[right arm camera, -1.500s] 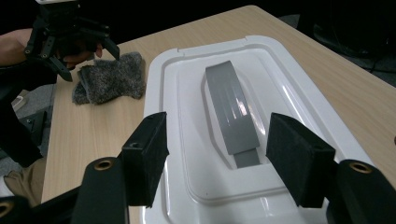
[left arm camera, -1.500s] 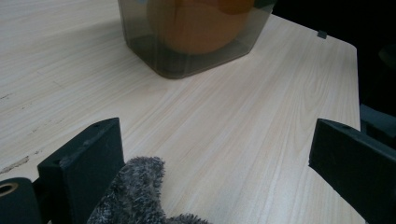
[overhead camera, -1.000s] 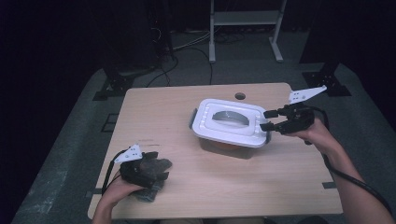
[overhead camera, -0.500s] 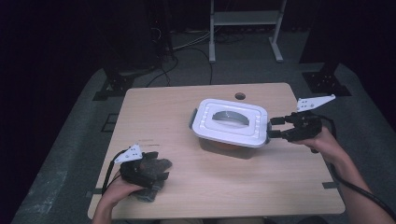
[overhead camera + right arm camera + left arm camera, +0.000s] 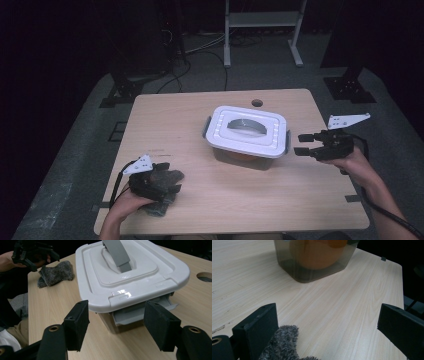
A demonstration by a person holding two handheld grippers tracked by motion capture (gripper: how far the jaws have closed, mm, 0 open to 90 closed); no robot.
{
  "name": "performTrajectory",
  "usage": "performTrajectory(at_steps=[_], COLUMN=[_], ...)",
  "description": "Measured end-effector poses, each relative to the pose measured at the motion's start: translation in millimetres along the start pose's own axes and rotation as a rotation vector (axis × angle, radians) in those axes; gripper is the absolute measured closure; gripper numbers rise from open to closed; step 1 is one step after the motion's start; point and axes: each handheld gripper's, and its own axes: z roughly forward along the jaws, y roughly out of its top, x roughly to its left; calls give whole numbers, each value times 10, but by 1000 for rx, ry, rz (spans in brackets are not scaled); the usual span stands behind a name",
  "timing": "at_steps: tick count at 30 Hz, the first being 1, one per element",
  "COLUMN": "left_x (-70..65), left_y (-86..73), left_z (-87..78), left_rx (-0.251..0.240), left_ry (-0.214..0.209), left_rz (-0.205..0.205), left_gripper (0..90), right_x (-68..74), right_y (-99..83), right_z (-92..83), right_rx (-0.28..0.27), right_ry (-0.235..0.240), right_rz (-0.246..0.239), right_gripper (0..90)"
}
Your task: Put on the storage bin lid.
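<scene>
Facing the short end of the box, the right gripper (image 5: pixel 306 143) at the right of the high view holds its jaws wide with nothing between them, and in the right gripper view they frame the grey latch (image 5: pixel 142 312) under the white lid (image 5: pixel 130 277). That line-up suggests the latch is its target, probably to unclip it. The box (image 5: pixel 248 134) sits at the centre of the wooden table (image 5: pixel 200 115), lid on, grey handle (image 5: pixel 248 125) lying flat; something orange (image 5: pixel 317 252) shows through its clear wall. At the lower left of the high view the left gripper (image 5: pixel 167 181) rests low on a grey fuzzy cloth (image 5: pixel 172 176), jaws wide, the cloth beside one jaw and unpinched, apparently parked out of the way.
</scene>
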Motion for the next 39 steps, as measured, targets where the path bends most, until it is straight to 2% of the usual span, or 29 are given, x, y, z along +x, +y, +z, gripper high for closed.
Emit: performTrajectory(at_steps=[20, 26, 39], left_x=[-8, -9, -7], left_y=[-2, 1, -2], left_z=[14, 13, 15], left_rx=[5, 5, 7], left_ry=[-1, -2, -1], left_rz=[0, 0, -1], left_gripper=[23, 23, 23], right_x=[-10, -12, -8], right_y=[-377, -477, -685], right_z=[-73, -64, -17], right_rx=[-6, 0, 21], right_ry=[-23, -37, -35], right_rz=[63, 78, 112], right_gripper=[348, 338, 335])
